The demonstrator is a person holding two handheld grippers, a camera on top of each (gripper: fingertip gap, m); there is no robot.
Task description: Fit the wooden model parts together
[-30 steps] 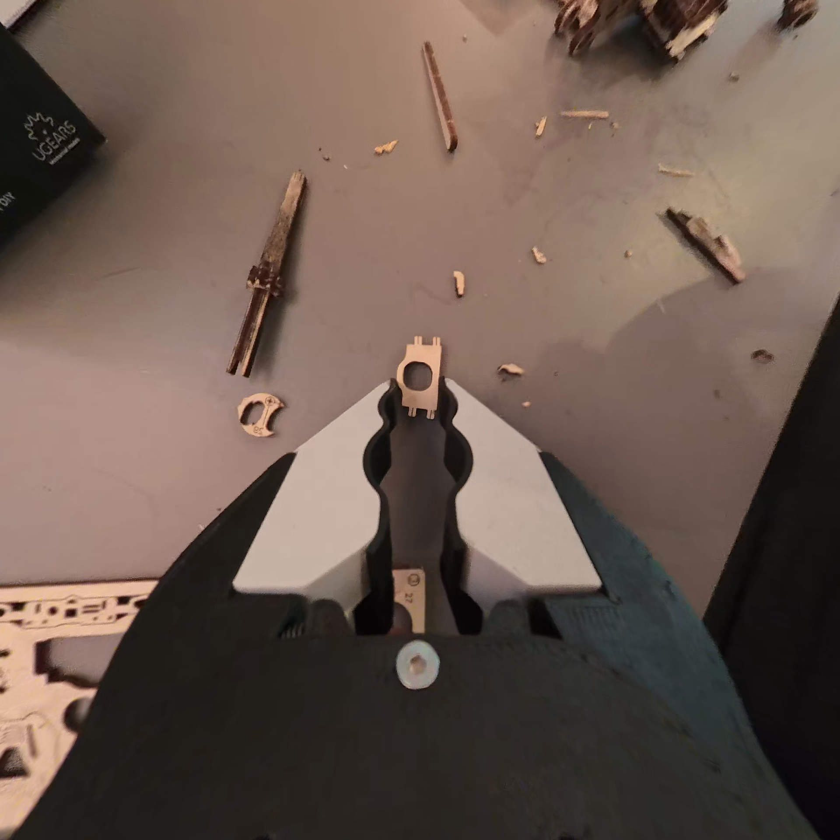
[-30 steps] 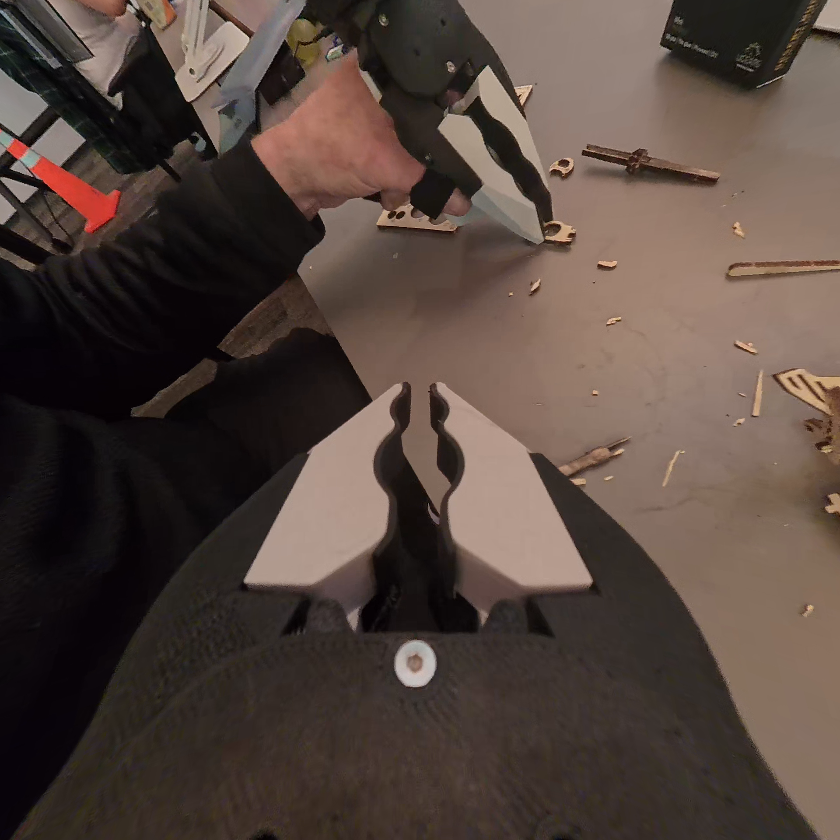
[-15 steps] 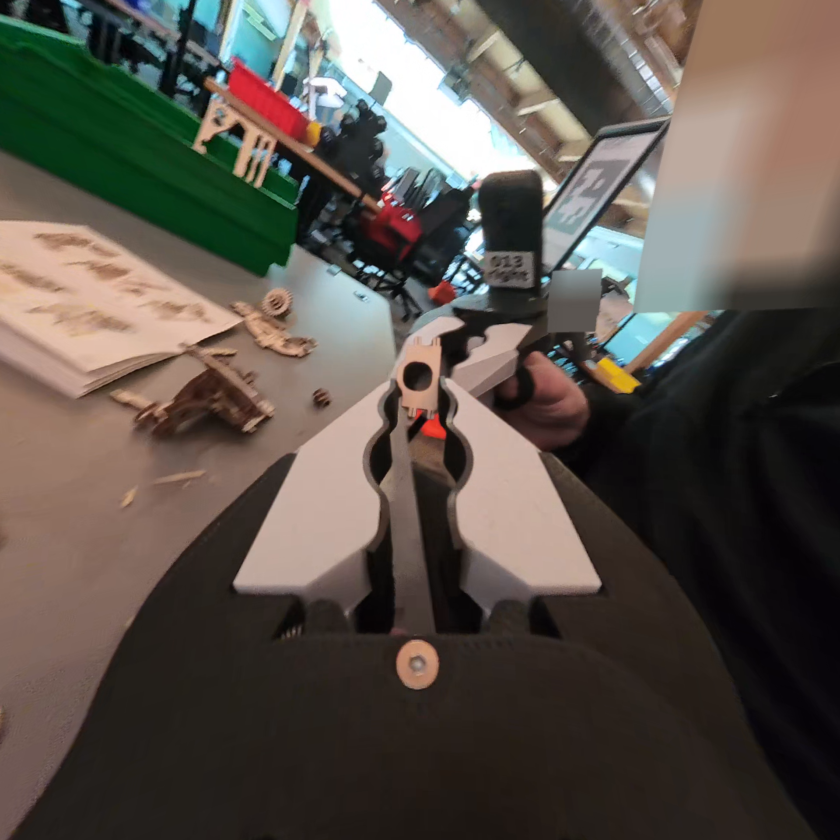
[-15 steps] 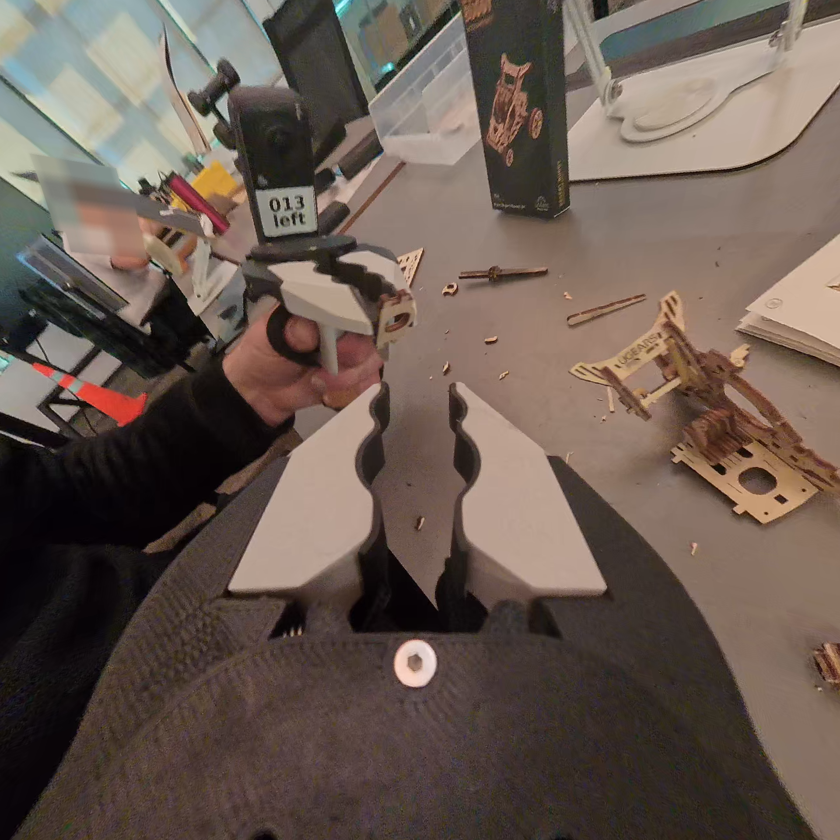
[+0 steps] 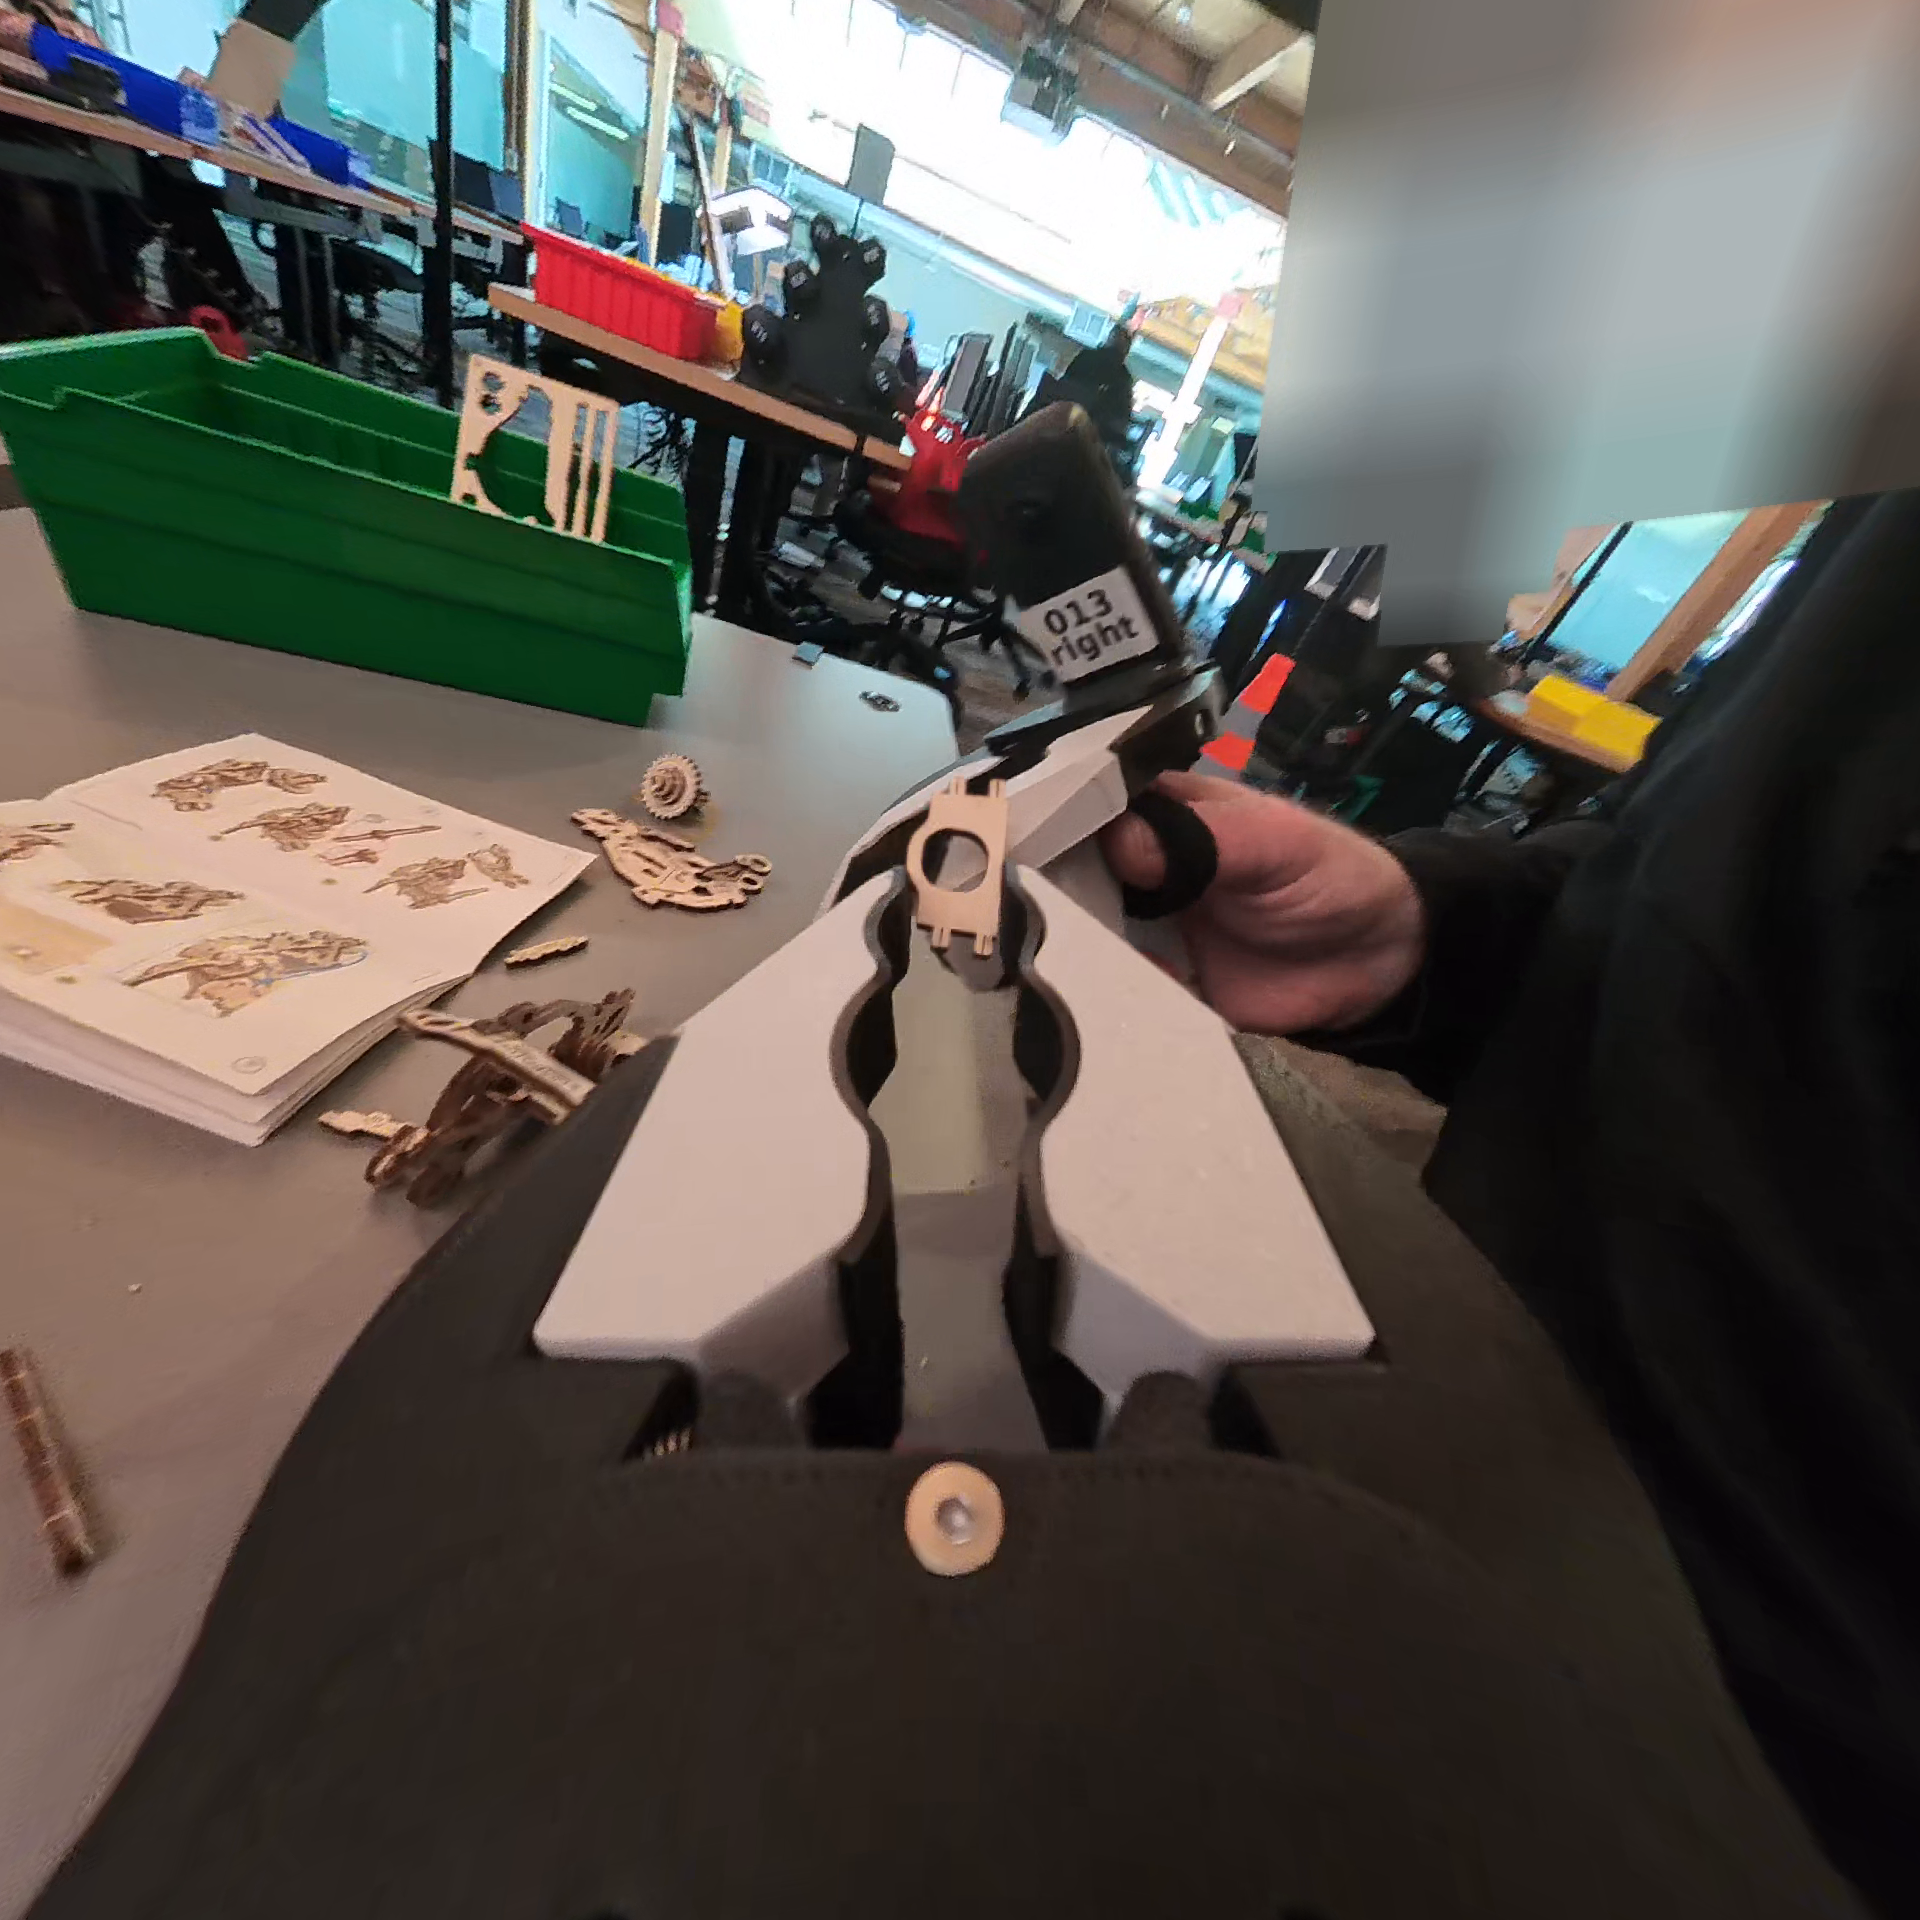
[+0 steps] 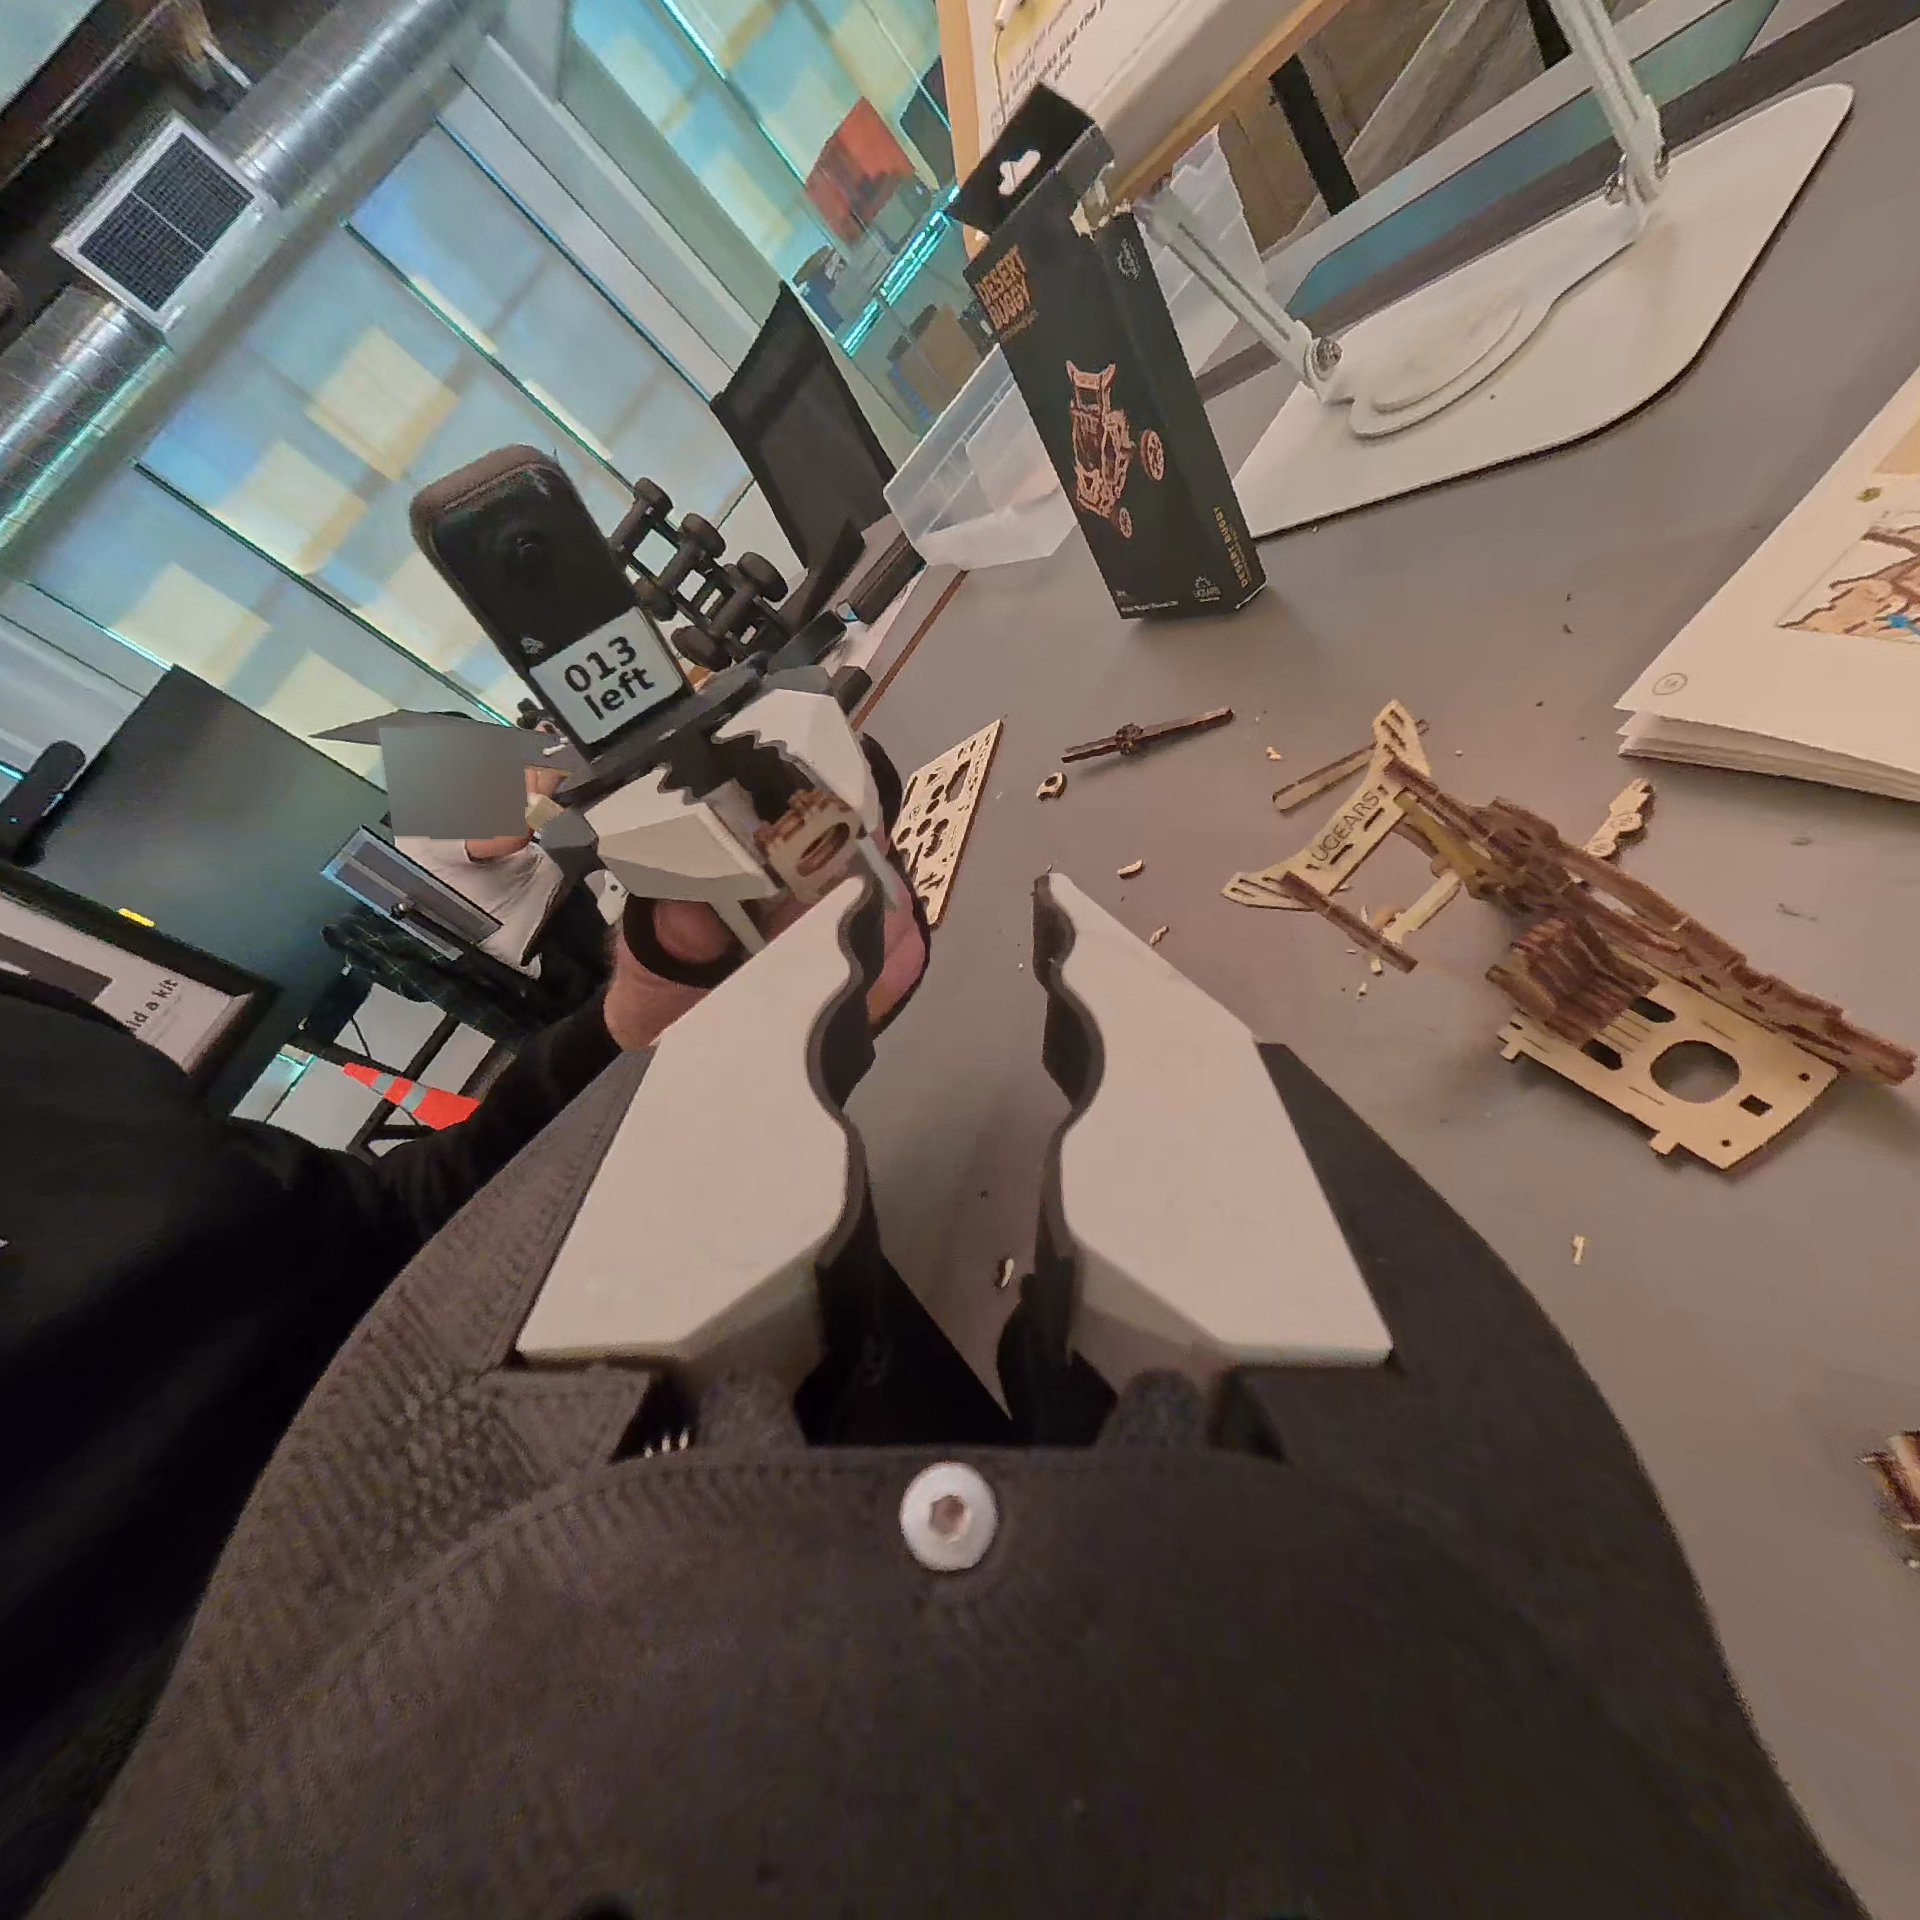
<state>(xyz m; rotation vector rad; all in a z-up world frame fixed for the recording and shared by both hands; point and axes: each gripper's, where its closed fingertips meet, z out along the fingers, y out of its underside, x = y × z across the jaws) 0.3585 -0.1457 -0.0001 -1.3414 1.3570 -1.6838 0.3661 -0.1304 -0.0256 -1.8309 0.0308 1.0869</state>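
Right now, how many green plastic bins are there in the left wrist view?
1. The green plastic bin sits at the far left of the grey table, behind the open white instruction booklet. Others may be hidden.

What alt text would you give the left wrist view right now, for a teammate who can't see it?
The left gripper pinches a small flat wooden part with a round hole at its fingertips, raised above the grey table. Just beyond it, a hand holds the right gripper. On the table to the left lie an open instruction booklet, a partly built wooden model and a green bin.
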